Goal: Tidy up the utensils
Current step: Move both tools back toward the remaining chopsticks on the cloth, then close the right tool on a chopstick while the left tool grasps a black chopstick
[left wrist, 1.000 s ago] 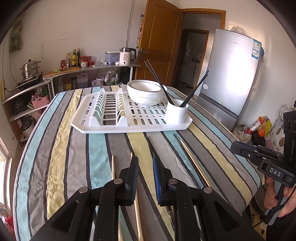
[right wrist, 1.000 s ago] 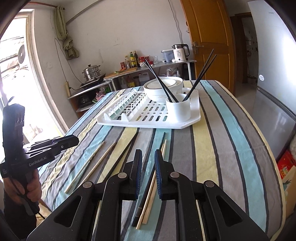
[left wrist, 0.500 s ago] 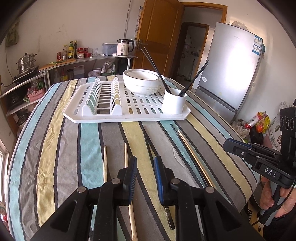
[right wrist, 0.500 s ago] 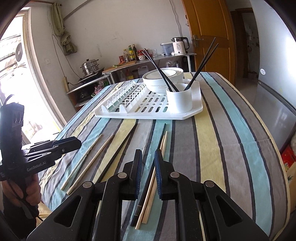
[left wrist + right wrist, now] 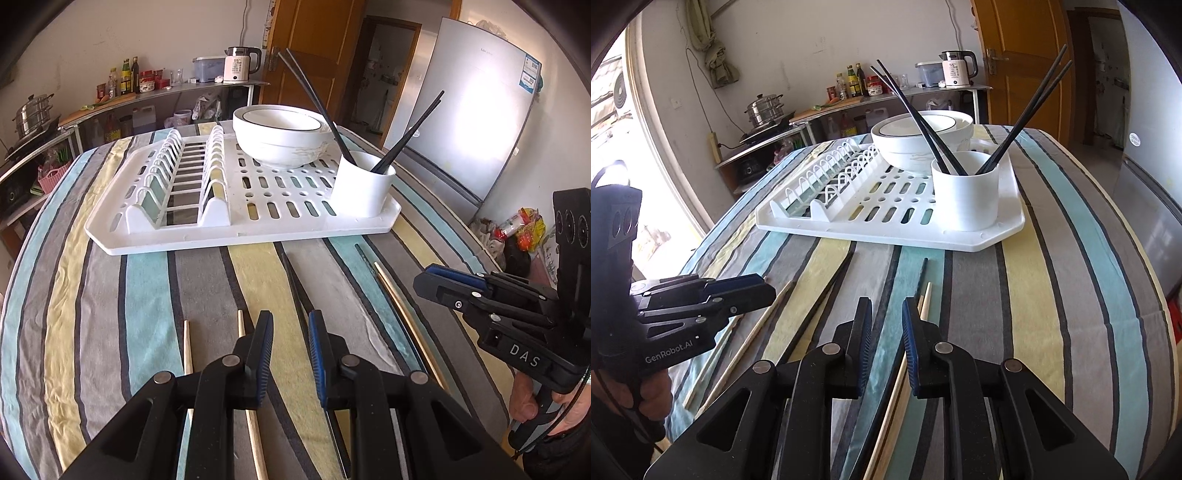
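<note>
A white cup (image 5: 364, 188) (image 5: 966, 190) holding several black chopsticks stands on the white drying rack (image 5: 236, 230) (image 5: 886, 230). Loose chopsticks lie on the striped tablecloth: a black one (image 5: 295, 284) (image 5: 827, 288), two wooden ones (image 5: 188, 345) at the left, and a black and wooden pair (image 5: 397, 306) (image 5: 923, 291) at the right. My left gripper (image 5: 290, 326) is open and empty above the black chopstick; it also shows in the right wrist view (image 5: 753, 291). My right gripper (image 5: 886, 310) is open and empty above the pair; it also shows in the left wrist view (image 5: 428, 282).
Stacked white bowls (image 5: 280, 134) (image 5: 919, 138) sit at the back of the rack. A silver fridge (image 5: 476, 122) stands right of the table. A shelf with bottles and a kettle (image 5: 240, 68) lines the far wall. The table edge (image 5: 1160, 288) drops off at the right.
Both grippers have moved forward towards the rack and lower over the cloth. Their jaws stay open and empty. The chopsticks have not moved.
</note>
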Action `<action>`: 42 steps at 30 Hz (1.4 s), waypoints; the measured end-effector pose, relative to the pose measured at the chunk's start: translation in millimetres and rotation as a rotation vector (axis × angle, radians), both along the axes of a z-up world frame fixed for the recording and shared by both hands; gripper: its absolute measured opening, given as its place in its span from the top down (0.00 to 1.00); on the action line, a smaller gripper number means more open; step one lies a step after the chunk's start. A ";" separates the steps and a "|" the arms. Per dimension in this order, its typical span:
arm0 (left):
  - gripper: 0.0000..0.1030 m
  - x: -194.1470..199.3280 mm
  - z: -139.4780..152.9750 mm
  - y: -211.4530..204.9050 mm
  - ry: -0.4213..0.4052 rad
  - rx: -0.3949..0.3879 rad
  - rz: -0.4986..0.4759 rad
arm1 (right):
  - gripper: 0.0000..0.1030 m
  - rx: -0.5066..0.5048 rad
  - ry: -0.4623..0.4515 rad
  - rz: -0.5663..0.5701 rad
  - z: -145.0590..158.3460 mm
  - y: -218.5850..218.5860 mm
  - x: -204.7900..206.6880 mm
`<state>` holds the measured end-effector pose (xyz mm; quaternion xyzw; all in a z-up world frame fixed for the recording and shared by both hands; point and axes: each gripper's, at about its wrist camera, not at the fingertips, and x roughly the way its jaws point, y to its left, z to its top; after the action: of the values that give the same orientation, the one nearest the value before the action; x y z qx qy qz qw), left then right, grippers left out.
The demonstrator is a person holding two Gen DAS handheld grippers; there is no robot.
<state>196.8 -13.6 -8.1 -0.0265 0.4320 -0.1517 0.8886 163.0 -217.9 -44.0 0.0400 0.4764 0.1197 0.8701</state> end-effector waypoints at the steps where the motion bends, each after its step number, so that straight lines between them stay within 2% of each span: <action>1: 0.81 5.6 -2.9 -1.2 0.010 0.003 -0.001 | 0.83 -0.009 0.008 0.001 -3.2 0.4 5.5; 9: 0.81 33.5 -18.1 -11.7 0.061 0.017 -0.017 | 0.83 -0.052 0.066 0.014 -25.3 1.0 41.6; 17: 0.81 47.1 -28.8 -20.6 0.094 0.038 -0.030 | 0.83 -0.081 0.116 0.014 -41.0 2.5 60.1; 21: 0.81 48.7 -29.2 -23.4 0.084 0.051 -0.030 | 0.83 -0.099 0.120 0.009 -43.2 2.4 65.2; 29: 0.81 47.6 -31.4 -40.2 0.028 0.157 -0.051 | 0.84 -0.140 0.119 0.012 -44.7 6.8 64.4; 31: 0.81 47.3 -32.5 -44.3 0.009 0.183 -0.061 | 0.91 -0.160 0.116 0.014 -45.3 8.6 64.9; 34: 0.81 48.0 -32.9 -46.5 -0.002 0.195 -0.059 | 0.94 -0.156 0.114 0.015 -45.5 8.1 64.3; 36: 0.83 48.8 -33.0 -46.5 -0.007 0.198 -0.054 | 0.94 -0.154 0.112 0.015 -45.6 7.9 64.4; 38: 0.94 50.7 -33.0 -45.5 -0.008 0.211 -0.036 | 0.94 -0.143 0.111 0.012 -45.9 6.4 64.5; 42: 0.95 56.0 -31.0 -38.0 0.021 0.164 -0.022 | 0.95 -0.117 0.112 0.008 -44.5 5.0 67.0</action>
<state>252.7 -51.6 -39.1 0.0493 0.4525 -0.1251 0.8816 230.0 -212.9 -88.5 -0.0063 0.5307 0.0929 0.8424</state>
